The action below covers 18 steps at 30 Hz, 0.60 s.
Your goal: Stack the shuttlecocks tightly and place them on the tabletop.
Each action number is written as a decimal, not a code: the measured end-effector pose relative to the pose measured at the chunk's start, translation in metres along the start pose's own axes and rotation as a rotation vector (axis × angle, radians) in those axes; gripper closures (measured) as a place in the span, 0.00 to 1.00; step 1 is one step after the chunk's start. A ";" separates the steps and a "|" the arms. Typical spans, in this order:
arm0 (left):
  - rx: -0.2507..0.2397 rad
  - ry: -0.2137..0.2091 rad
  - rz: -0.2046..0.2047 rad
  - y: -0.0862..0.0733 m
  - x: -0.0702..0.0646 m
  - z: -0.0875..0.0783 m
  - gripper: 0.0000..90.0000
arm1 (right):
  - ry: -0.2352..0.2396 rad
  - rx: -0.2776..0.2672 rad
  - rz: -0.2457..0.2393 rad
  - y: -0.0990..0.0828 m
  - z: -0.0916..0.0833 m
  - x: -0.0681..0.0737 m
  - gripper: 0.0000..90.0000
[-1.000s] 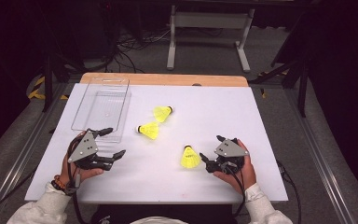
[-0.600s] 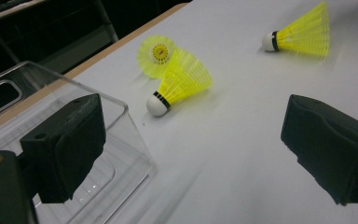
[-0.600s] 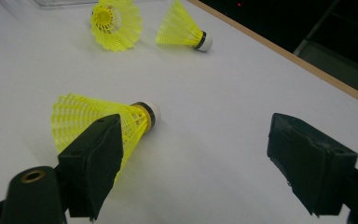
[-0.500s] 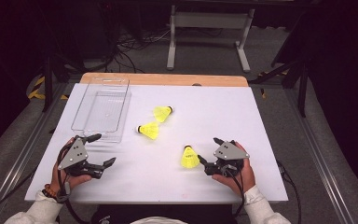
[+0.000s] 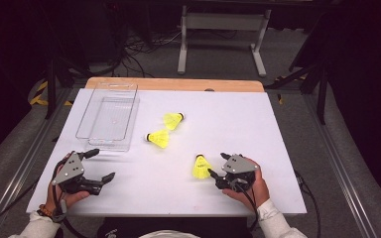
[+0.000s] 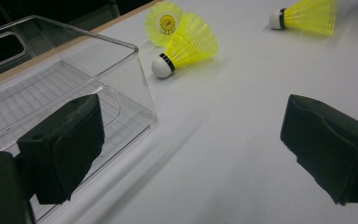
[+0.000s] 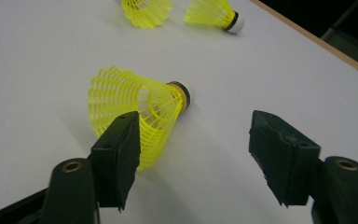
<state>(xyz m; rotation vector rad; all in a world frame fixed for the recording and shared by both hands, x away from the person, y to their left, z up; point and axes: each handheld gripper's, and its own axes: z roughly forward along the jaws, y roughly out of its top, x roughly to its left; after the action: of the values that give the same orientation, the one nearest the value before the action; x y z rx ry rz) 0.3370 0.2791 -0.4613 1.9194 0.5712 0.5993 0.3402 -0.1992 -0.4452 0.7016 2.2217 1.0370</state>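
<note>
A white table (image 5: 278,148) with a wooden strip along its far edge carries everything here. On its left side lies a clear plastic bin (image 5: 110,115), long and shallow with a ribbed floor; in the left gripper view its near corner stands just ahead of one black jaw.

The left gripper (image 5: 101,166) sits at the table's near-left corner, its jaws spread wide with only bare tabletop between them (nothing is touched). The right gripper (image 5: 213,174) rests near the front edge to the right of centre, held in the person's hand — its jaws have just been closing, yet they are apart still and grip nothing.

3 yellow shuttlecocks lie on the white surface. The nearest shuttlecock (image 5: 201,166) lies on its side just ahead of the right gripper; in the right gripper view its mesh skirt (image 7: 135,105) stands right behind the left-hand jaw — whether they touch I cannot tell — while its cork points away. The middle shuttlecock (image 5: 158,139) lies close to the bin's near-right corner, white cork toward the bin. The far shuttlecock (image 5: 173,120) rests just beyond it.
</note>
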 end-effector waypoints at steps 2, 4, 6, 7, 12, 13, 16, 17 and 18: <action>0.007 -0.007 0.005 0.000 -0.001 0.001 0.08 | 0.018 0.018 0.001 -0.001 0.003 0.000 0.46; 0.016 -0.012 0.008 -0.001 -0.001 0.003 0.08 | 0.027 0.028 0.001 -0.001 0.007 0.002 0.50; 0.019 -0.014 0.009 -0.001 -0.001 0.004 0.08 | 0.029 0.032 -0.001 -0.001 0.008 0.002 0.51; 0.022 -0.015 0.013 -0.001 -0.001 0.004 0.08 | 0.025 0.037 -0.005 -0.001 0.009 0.003 0.53; 0.029 -0.019 0.006 -0.001 0.000 0.006 0.08 | 0.018 0.046 0.001 0.000 0.016 0.004 0.63; 0.028 -0.021 0.007 -0.001 0.000 0.006 0.08 | 0.017 0.049 0.000 0.000 0.016 0.005 0.64; 0.031 -0.026 0.008 -0.001 0.000 0.007 0.08 | 0.003 0.054 -0.008 0.001 0.019 0.006 0.72; 0.031 -0.027 0.009 -0.001 0.000 0.008 0.08 | 0.002 0.052 -0.008 0.001 0.019 0.006 0.74; 0.031 -0.030 0.007 -0.001 0.000 0.008 0.08 | -0.002 0.053 -0.013 0.001 0.020 0.007 0.77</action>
<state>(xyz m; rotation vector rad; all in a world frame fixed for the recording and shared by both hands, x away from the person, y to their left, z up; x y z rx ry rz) 0.3420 0.2744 -0.4652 1.9570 0.5572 0.5685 0.3495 -0.1837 -0.4568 0.7095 2.2560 0.9736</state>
